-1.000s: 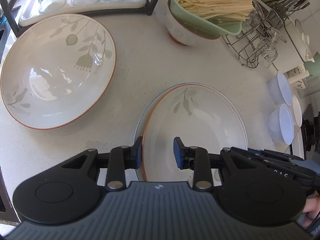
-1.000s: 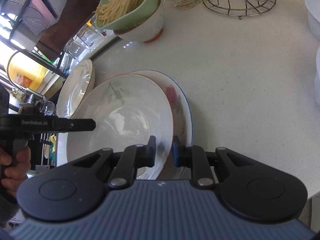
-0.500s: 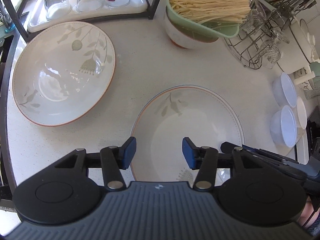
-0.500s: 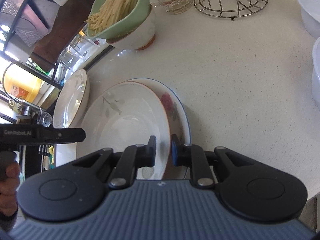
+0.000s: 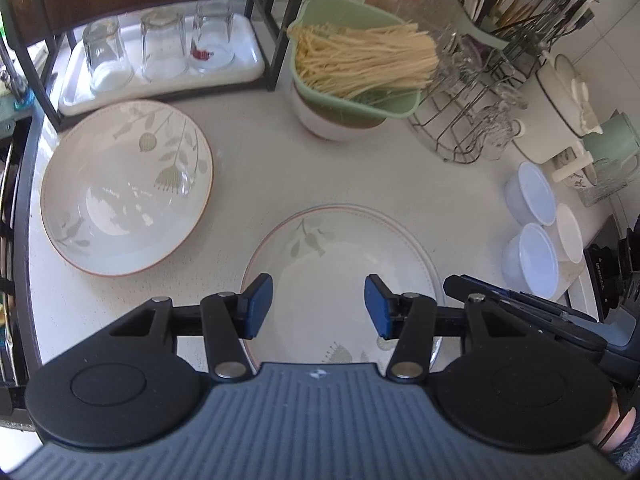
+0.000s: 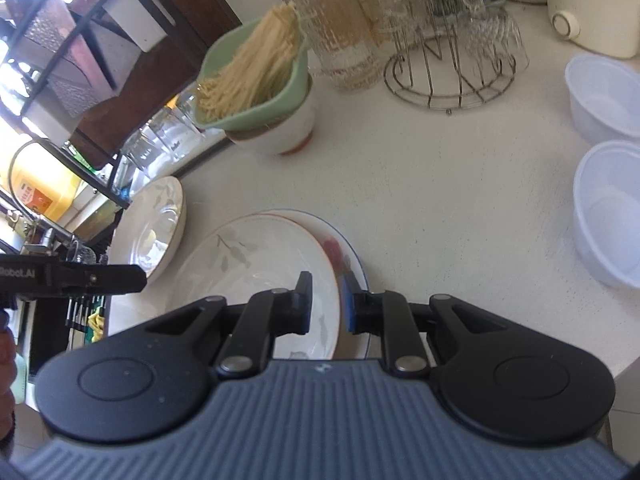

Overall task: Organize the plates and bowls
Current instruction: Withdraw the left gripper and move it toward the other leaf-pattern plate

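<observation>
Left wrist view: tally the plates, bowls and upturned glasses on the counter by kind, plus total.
Leaf-pattern plates: 2
Plate underneath, blue rim: 1
Small white bowls: 3
Bowl under the green noodle colander: 1
Glasses on the tray: 3
Total: 10

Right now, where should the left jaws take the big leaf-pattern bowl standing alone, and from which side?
Probably the big leaf-pattern bowl by its near rim, coming from above: the wide wall flares out, the thin rim fits between jaws, and that side of the counter is bare.

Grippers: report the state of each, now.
Left gripper: open, holding nothing, above the leaf-pattern plate.
Right gripper: shut on the leaf-pattern plate's rim.
</observation>
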The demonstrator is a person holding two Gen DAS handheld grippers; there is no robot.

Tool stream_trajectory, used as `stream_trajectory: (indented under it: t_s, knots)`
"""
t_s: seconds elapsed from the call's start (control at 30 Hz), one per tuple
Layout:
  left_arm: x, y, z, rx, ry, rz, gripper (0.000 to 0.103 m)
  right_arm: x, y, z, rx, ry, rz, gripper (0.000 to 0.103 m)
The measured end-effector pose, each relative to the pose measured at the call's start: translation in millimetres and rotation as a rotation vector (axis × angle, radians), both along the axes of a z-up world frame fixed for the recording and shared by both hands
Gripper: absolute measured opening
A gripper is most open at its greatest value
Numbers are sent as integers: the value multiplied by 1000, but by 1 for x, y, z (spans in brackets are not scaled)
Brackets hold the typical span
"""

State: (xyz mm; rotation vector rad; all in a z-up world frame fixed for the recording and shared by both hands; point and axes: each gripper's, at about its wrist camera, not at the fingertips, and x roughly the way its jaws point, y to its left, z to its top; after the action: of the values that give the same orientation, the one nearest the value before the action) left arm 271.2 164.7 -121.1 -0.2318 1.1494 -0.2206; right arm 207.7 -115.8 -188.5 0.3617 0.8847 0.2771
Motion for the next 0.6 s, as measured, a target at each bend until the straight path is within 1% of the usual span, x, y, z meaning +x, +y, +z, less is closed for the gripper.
stream_trajectory:
  t_s: [0.13,0.2,0.27,0.33,0.5,0.6]
  knots:
    - [-6,-1,19,-11,-50,3,56,-7,-2,16,-7,-27,1,19]
    - [-10,-4,26,-7,-81,2,56,-11,-5,24,9,-57,-1,20]
    - [-15,-8,28,1,-98,-8,56,-15,-9,30,10,-93,-9,20]
    - [-20,-9,28,16,-105,6,56,-17,-12,35,-15,-123,-17,20]
    - [-32,-15,35,41,-149,27,56,-28,-23,45,-7,-162,-29,20]
    - [-39,-19,40,36,-180,42,56,-37,-26,51,-21,-182,-23,20]
